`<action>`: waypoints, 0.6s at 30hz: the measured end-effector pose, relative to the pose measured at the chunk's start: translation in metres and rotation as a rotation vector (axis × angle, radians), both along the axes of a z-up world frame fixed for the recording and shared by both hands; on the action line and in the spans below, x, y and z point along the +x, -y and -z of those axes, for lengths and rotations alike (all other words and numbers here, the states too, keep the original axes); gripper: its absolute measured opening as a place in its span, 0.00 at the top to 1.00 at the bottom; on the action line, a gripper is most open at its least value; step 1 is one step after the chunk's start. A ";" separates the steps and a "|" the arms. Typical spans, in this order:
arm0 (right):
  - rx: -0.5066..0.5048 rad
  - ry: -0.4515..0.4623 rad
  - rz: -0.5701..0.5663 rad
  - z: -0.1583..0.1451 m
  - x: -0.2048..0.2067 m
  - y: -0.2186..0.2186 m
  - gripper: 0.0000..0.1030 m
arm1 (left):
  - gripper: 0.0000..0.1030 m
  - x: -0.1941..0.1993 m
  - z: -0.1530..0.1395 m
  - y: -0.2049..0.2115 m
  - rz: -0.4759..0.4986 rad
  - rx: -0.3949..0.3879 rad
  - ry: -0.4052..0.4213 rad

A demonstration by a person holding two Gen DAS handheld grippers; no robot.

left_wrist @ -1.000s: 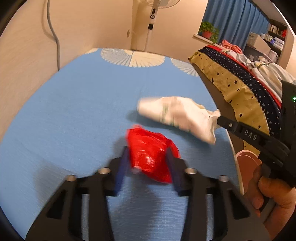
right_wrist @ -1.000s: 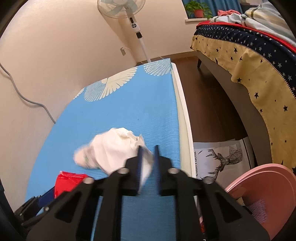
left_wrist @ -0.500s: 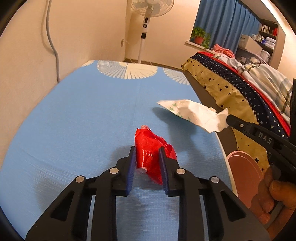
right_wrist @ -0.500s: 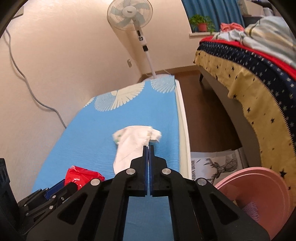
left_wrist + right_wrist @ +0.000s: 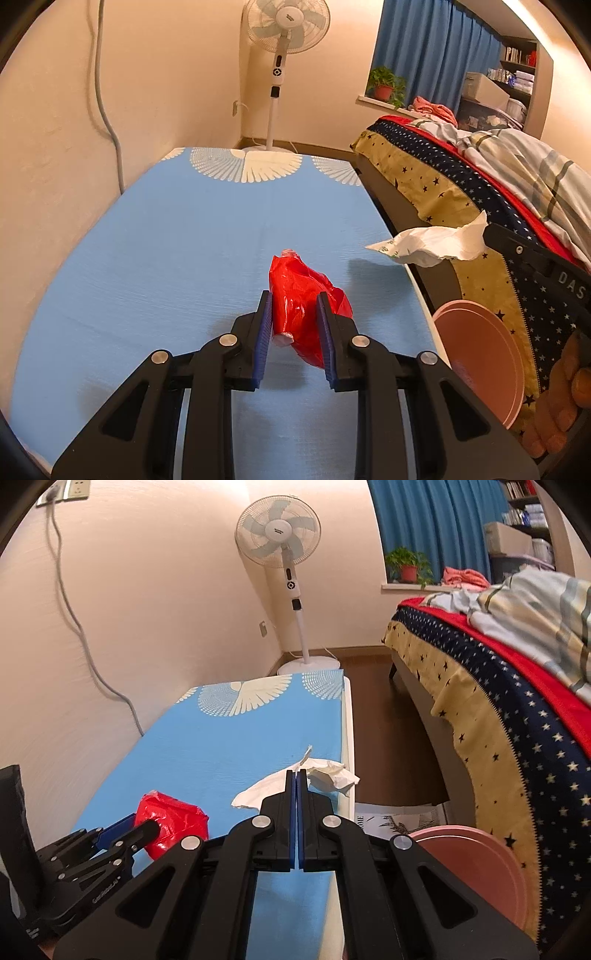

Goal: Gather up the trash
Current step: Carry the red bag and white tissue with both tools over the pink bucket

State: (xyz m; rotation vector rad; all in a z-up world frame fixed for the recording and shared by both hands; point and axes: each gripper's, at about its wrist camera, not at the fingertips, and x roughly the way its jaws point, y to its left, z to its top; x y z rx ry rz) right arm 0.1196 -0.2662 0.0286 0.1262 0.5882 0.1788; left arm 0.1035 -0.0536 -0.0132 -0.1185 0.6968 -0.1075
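Observation:
My left gripper (image 5: 294,301) is shut on a crumpled red plastic wrapper (image 5: 300,295) and holds it above the blue mat (image 5: 184,236). The wrapper also shows in the right wrist view (image 5: 170,821). My right gripper (image 5: 296,772) is shut on a crumpled white paper tissue (image 5: 328,773), lifted over the mat's right edge. In the left wrist view the tissue (image 5: 428,243) hangs in the air at the right. A pink bin (image 5: 476,867) stands on the floor at the right, below the tissue; it also shows in the left wrist view (image 5: 480,354).
A bed (image 5: 498,672) with a star-patterned cover runs along the right. A standing fan (image 5: 282,55) is at the far end of the mat. The wall with a grey cable (image 5: 107,110) borders the left. A printed paper (image 5: 391,819) lies on the floor.
Both grippers have risen from the mat with their items. The left jaws closed on the red wrapper. The right gripper carried the tissue to the right, past the mat's edge.

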 end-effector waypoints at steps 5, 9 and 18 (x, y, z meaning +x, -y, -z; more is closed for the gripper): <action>0.003 0.015 -0.009 -0.010 -0.017 0.001 1.00 | 0.77 -0.008 -0.004 0.002 0.011 0.006 0.011; -0.004 0.021 -0.004 -0.016 -0.030 0.005 1.00 | 0.77 -0.012 -0.007 0.001 0.017 0.010 0.019; -0.024 0.015 0.020 -0.025 -0.054 0.019 1.00 | 0.77 -0.020 -0.013 0.010 0.038 0.010 0.035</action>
